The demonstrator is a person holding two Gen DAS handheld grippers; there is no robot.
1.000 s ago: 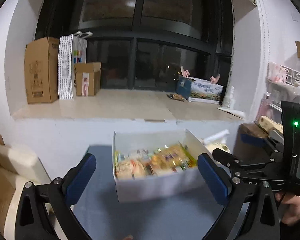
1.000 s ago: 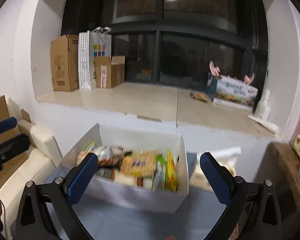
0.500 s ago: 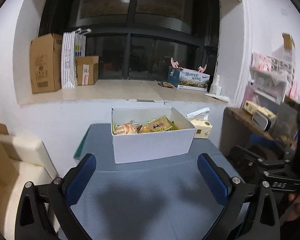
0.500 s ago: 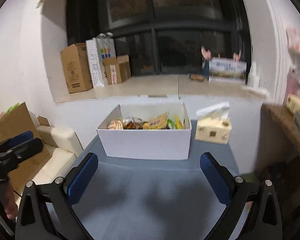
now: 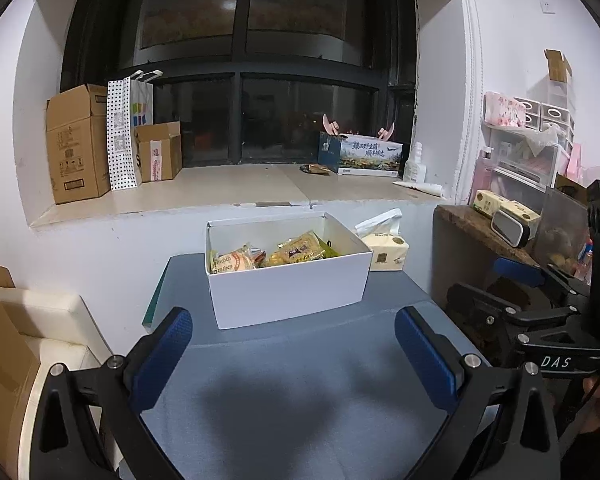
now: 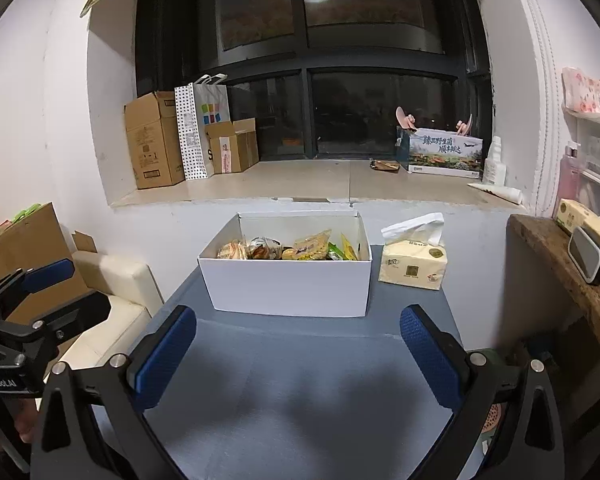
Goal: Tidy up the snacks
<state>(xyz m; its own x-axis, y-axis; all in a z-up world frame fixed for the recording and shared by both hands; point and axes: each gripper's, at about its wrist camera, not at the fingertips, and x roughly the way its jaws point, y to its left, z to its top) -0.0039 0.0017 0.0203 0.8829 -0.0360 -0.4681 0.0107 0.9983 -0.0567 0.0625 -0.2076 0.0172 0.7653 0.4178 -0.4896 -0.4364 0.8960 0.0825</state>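
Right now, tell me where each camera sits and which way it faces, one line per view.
Left wrist: on the left hand-held gripper, open, facing the white snack box on the grey table; the right hand-held gripper shows at right.
Right wrist: on the right hand-held gripper, open, facing the same box; the left hand-held gripper shows at left.
Shared: box, tissue pack, window ledge.
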